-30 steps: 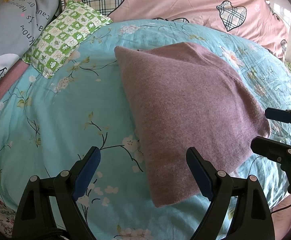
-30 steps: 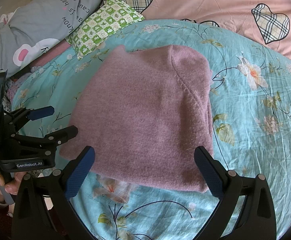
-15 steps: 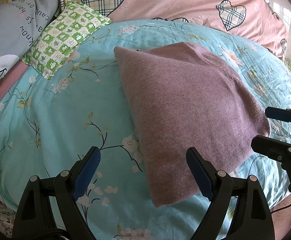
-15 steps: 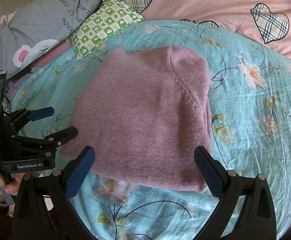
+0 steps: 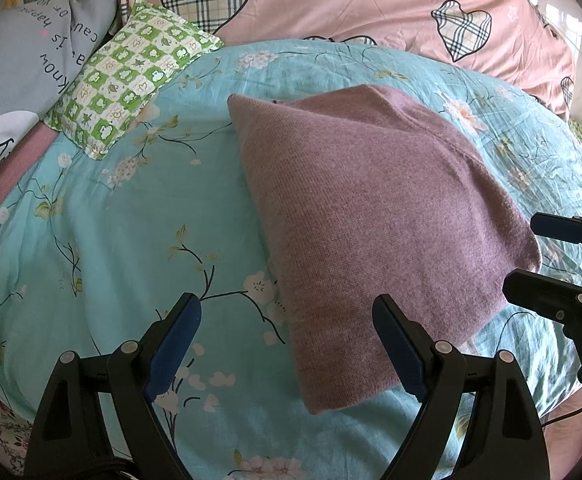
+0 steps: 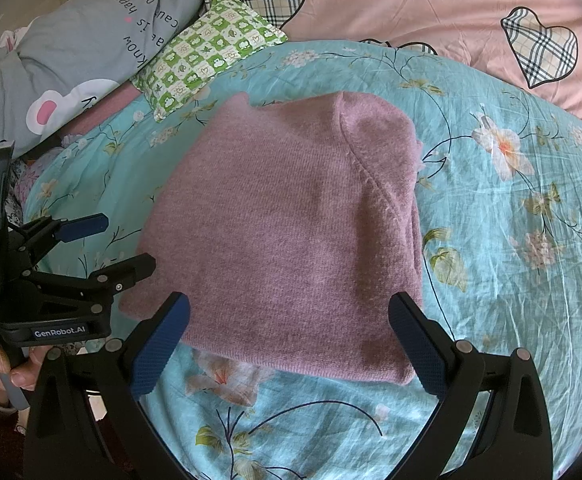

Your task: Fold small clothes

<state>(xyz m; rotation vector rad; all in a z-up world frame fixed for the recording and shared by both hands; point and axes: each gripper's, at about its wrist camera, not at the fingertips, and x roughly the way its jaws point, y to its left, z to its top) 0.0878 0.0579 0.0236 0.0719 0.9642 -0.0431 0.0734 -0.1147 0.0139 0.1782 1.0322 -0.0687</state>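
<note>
A mauve knitted sweater (image 5: 371,216) lies folded in a compact block on the turquoise floral bedspread (image 5: 111,220); it also shows in the right wrist view (image 6: 291,240). My left gripper (image 5: 287,344) is open and empty, hovering just short of the sweater's near left corner. My right gripper (image 6: 289,344) is open and empty over the sweater's near edge. Each gripper shows in the other's view, the right one (image 5: 539,256) at the sweater's right corner, the left one (image 6: 119,244) at its left corner.
A green-and-white checked small pillow (image 5: 127,80) lies at the back left, beside a grey printed pillow (image 5: 19,64). A pink quilt with plaid hearts (image 5: 351,4) runs along the back. The bed's near edge is just below the grippers.
</note>
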